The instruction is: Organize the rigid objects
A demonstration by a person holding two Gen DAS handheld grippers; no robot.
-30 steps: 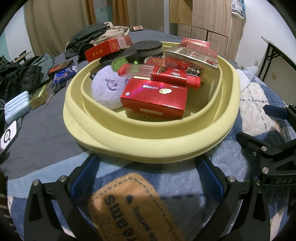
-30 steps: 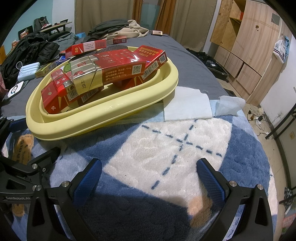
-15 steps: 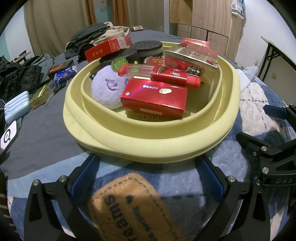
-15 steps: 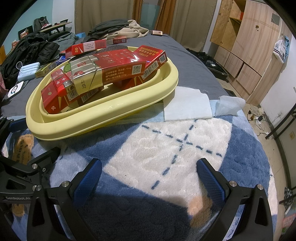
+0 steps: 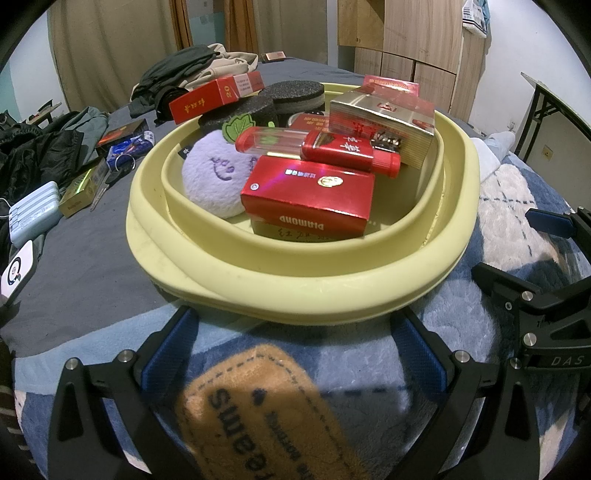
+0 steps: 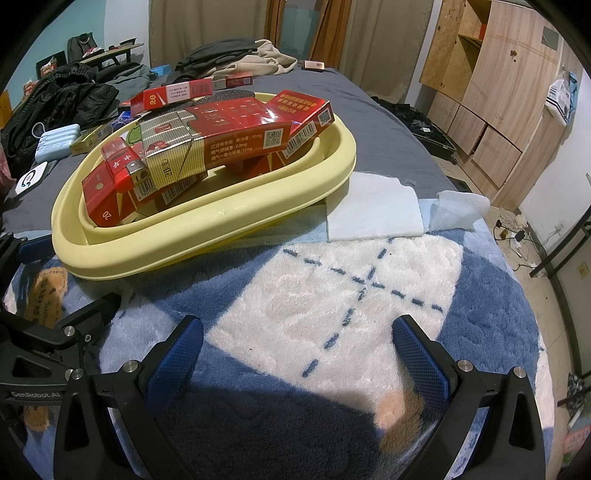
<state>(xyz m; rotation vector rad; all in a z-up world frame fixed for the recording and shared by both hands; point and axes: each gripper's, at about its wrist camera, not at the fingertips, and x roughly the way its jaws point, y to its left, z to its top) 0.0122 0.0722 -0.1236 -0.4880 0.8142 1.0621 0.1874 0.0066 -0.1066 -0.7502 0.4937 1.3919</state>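
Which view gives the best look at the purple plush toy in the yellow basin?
The left wrist view: the purple plush toy faces the camera inside the yellow basin, stitched face and green leaf visible. In the right wrist view the cigarette cartons hide it, apart perhaps from a sliver of green.

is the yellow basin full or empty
Full. The yellow basin is piled with red boxes, a purple plush toy and black foam discs, some stacked above its rim.

Beige curtains (image 6: 207, 26), wooden wardrobe (image 6: 495, 85), cluttered grey bed (image 6: 369, 110).
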